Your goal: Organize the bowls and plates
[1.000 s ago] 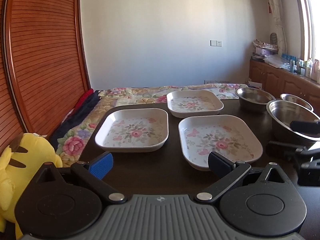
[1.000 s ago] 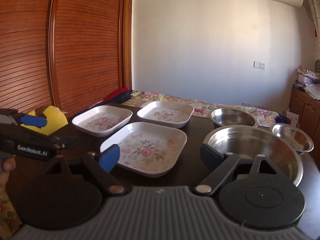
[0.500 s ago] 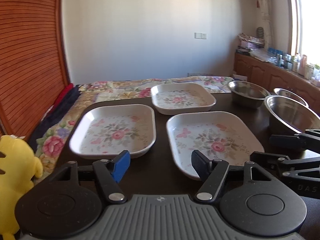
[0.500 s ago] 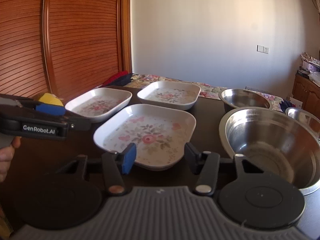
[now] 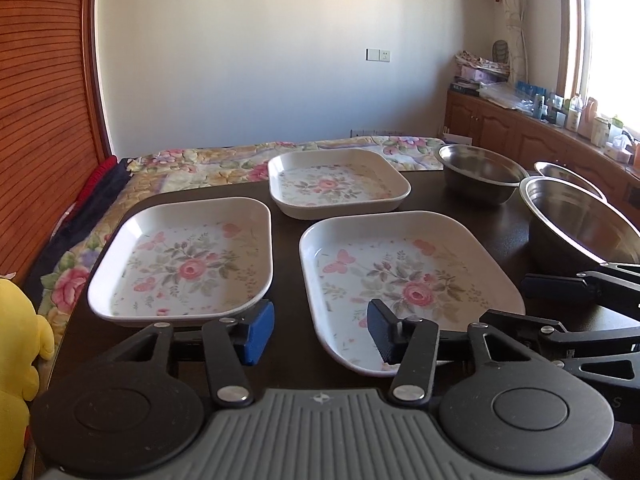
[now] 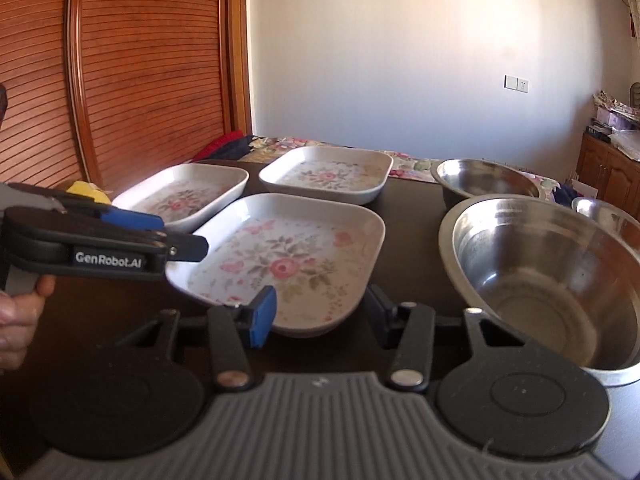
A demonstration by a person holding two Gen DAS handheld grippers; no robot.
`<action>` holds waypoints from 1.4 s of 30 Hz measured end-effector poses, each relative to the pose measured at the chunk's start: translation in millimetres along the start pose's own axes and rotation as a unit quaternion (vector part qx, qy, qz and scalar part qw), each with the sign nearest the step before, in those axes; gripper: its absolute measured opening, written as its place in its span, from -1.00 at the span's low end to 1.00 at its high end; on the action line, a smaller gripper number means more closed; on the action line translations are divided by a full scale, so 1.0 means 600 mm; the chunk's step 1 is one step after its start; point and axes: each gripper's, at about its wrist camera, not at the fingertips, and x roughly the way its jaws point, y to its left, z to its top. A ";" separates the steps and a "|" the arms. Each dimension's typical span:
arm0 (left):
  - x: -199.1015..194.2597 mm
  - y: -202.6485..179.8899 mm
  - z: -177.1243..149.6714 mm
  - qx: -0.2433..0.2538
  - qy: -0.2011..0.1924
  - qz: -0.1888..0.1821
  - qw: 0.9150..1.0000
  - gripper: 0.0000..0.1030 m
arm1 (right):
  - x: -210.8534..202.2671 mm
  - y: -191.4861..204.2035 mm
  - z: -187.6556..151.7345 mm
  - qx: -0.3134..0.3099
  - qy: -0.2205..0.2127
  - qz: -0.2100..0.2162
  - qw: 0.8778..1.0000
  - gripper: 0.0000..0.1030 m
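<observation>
Three white square floral plates lie on the dark table: a near-right plate (image 5: 404,280) (image 6: 288,260), a left plate (image 5: 184,264) (image 6: 184,196) and a far plate (image 5: 338,186) (image 6: 326,174). Three steel bowls stand at the right: a large one (image 5: 580,228) (image 6: 552,272), a middle one (image 5: 478,172) (image 6: 486,180) and a small one (image 5: 568,172) (image 6: 608,212). My left gripper (image 5: 320,330) is open and empty, over the gap between the left and near-right plates. My right gripper (image 6: 320,314) is open and empty at the near-right plate's front edge.
A bed with a floral cover (image 5: 200,164) lies beyond the table. A yellow plush toy (image 5: 20,340) sits at the left table edge. A wooden slatted wardrobe (image 6: 120,72) stands at the left. A counter with bottles (image 5: 560,120) runs along the right wall.
Both grippers have moved forward toward the plates and their jaws have narrowed but remain open. The left view has swung to the right.
</observation>
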 end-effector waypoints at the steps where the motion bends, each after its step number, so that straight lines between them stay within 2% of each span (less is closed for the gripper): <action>1: 0.002 0.000 0.000 0.001 0.001 0.001 1.000 0.00 | 0.001 0.000 0.000 0.001 0.000 0.000 1.000 -0.02; 8: 0.009 -0.004 -0.004 0.001 0.011 -0.003 1.000 -0.16 | 0.006 0.001 0.000 0.005 0.003 -0.002 1.000 -0.02; 15: 0.021 -0.004 -0.009 -0.001 0.022 -0.009 1.000 -0.42 | 0.012 0.003 0.000 0.002 0.003 -0.008 1.000 -0.02; 19: 0.021 -0.002 -0.012 -0.008 0.020 -0.010 1.000 -0.43 | 0.015 0.004 0.001 0.000 0.005 -0.013 1.000 -0.11; 25: 0.012 0.006 -0.018 -0.015 0.021 -0.009 1.000 -0.45 | 0.014 0.006 0.001 -0.003 0.004 -0.020 1.000 -0.39; 33: -0.013 0.005 -0.023 -0.007 0.016 0.001 1.000 -0.45 | 0.001 0.008 0.000 0.013 -0.004 -0.001 1.000 -0.45; 36: -0.011 0.006 -0.027 -0.009 0.020 -0.001 1.000 -0.45 | 0.003 0.001 -0.002 0.029 0.007 0.011 0.999 -0.48; 42: -0.007 0.007 -0.030 -0.012 0.025 -0.001 1.000 -0.45 | 0.004 0.002 -0.004 0.030 0.007 0.007 1.000 -0.52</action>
